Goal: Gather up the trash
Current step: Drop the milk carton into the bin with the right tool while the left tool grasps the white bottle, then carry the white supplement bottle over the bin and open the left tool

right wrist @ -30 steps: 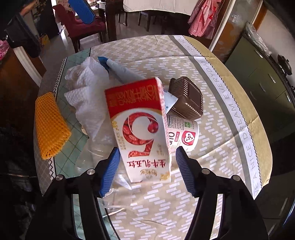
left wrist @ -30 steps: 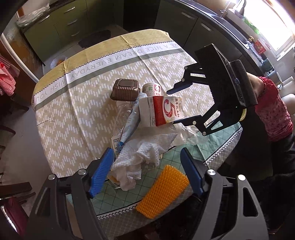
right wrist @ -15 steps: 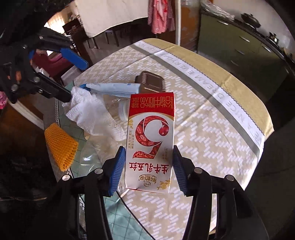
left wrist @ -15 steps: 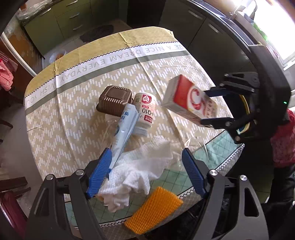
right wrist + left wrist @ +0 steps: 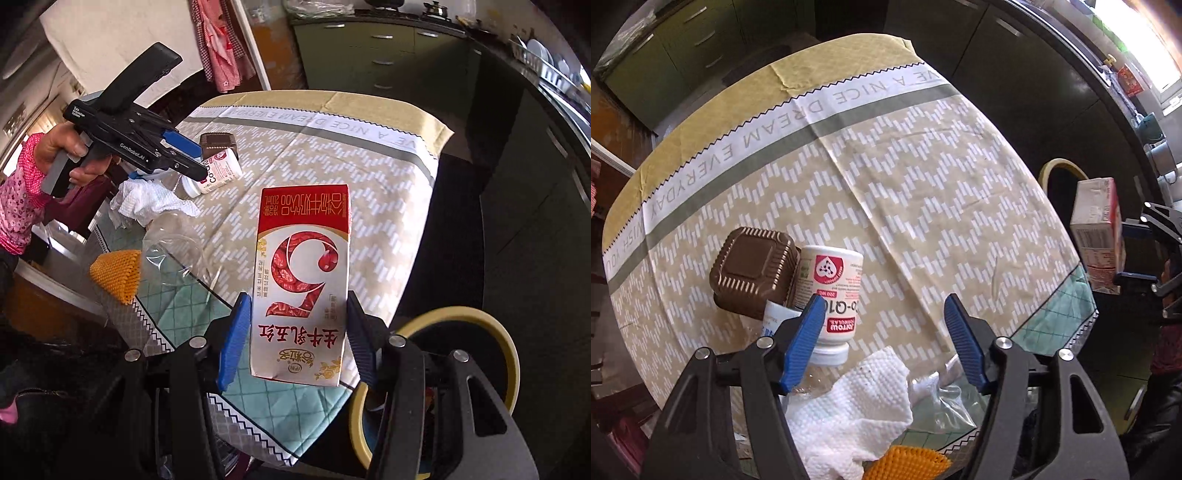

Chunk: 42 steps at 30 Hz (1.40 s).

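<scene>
My right gripper is shut on a red and white milk carton, held in the air over the table's near edge beside a yellow-rimmed bin. In the left wrist view the carton hangs off the table's right side, near the bin. My left gripper points down over the trash pile, its jaws closing with only cloth and paper towel between them. A white supplement bottle lies by its left finger, with a brown ribbed box and a tube beside it.
An orange scrubber and crumpled clear plastic lie on the green cloth near the table edge. A hand in a pink sleeve holds the left gripper. Green cabinets stand behind the patterned tablecloth.
The right gripper lifted the carton off the pile, rolled it and carried it past the table's edge toward the bin. The left gripper moved forward and down to the white bottle, its jaws narrowing.
</scene>
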Each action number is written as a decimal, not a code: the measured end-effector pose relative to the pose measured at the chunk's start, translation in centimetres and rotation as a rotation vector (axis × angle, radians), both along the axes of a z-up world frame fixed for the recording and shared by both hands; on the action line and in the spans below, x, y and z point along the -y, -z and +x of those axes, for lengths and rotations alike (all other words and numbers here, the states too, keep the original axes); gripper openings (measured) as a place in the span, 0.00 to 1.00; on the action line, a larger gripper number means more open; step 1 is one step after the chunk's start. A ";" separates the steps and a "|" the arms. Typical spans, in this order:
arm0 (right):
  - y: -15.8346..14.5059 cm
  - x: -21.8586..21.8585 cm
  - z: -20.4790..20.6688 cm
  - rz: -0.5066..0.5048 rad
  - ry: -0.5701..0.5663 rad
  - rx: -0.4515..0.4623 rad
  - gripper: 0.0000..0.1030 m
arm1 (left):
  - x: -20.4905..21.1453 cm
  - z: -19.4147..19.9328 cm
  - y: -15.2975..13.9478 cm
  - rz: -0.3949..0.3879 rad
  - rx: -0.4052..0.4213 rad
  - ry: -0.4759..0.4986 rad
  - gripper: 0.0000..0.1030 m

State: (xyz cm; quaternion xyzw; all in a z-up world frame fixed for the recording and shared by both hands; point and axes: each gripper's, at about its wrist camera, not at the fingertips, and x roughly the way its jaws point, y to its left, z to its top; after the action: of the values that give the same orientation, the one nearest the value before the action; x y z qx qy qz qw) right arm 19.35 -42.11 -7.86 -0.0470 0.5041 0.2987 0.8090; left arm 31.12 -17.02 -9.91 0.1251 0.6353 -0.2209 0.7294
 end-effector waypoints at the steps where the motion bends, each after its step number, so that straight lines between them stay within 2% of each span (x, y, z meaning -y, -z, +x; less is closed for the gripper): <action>1: 0.0 0.5 -0.3 0.006 0.009 0.002 0.49 | 0.2 0.3 0.2 0.022 0.008 0.000 0.61; 5: 0.0 1.7 -1.5 0.009 0.041 0.013 0.49 | 0.4 1.2 1.1 0.095 0.012 -0.002 0.62; 9: 0.0 3.1 -2.3 0.014 0.084 0.014 0.49 | 0.5 1.4 2.4 0.140 -0.013 -0.002 0.62; 15: 0.4 5.6 -3.1 0.006 0.169 0.008 0.49 | 0.4 1.8 3.5 0.184 0.000 -0.001 0.62; 18: 1.0 7.5 -3.1 -0.012 0.253 -0.010 0.49 | 0.4 1.9 4.2 0.196 -0.013 -0.004 0.55; 21: 2.0 9.9 -2.9 -0.060 0.353 -0.038 0.49 | 0.3 1.8 5.4 0.189 -0.050 0.000 0.53; 23: 3.1 11.4 -2.8 -0.090 0.408 -0.069 0.50 | 0.3 1.7 6.1 0.180 -0.072 0.006 0.44; 28: 5.7 14.5 -2.1 -0.187 0.526 -0.106 0.50 | 1.7 1.1 6.3 0.150 -0.061 0.037 0.43; 29: 6.1 14.9 -1.9 -0.210 0.546 -0.097 0.51 | 2.2 1.0 6.1 0.147 -0.053 0.045 0.43; 30: 6.3 15.4 -1.8 -0.221 0.567 -0.090 0.60 | 2.5 0.9 5.9 0.140 -0.047 0.057 0.43; 32: 6.3 16.2 -1.9 -0.217 0.596 -0.080 0.64 | 3.4 0.6 5.4 0.123 -0.038 0.073 0.43; 38: 5.4 17.5 -3.5 -0.159 0.614 -0.048 0.64 | 5.8 -0.9 2.3 0.064 -0.011 0.147 0.43; 42: 4.5 17.7 -5.0 -0.121 0.620 -0.021 0.64 | 9.0 -2.2 0.4 0.027 -0.005 0.219 0.43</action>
State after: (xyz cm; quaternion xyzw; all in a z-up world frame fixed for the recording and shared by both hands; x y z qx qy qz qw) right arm 14.33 -59.77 -12.36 0.0641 0.5197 0.0077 0.8519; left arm 28.94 -26.03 -10.33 0.2027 0.6227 -0.2911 0.6975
